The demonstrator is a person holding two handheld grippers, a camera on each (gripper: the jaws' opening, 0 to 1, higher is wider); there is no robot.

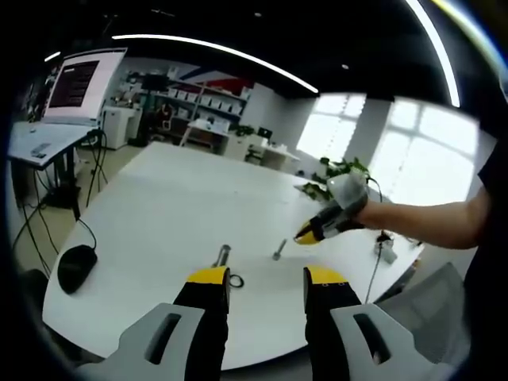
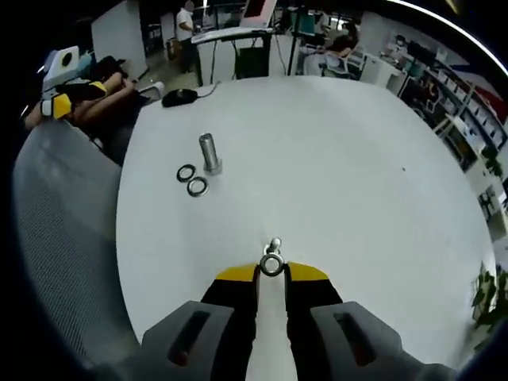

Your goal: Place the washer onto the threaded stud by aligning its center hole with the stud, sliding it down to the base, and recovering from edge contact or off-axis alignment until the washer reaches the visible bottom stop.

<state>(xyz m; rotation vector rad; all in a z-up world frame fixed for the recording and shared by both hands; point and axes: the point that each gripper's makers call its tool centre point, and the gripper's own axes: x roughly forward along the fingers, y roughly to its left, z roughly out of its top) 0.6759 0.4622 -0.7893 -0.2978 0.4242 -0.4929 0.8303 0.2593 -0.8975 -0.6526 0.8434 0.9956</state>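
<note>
Pinched between our right gripper (image 2: 271,274) jaws, the washer (image 2: 271,265) hangs just over the threaded stud (image 2: 275,245) at twelve o'clock. We should level it, centre the hole, then lower gently. Our left gripper (image 1: 266,279) waits with jaws apart, holding nothing, on the white table (image 1: 167,206).

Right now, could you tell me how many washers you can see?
3: one washer at the right gripper tips by a small stud; two loose washers beside the large stud.
</note>
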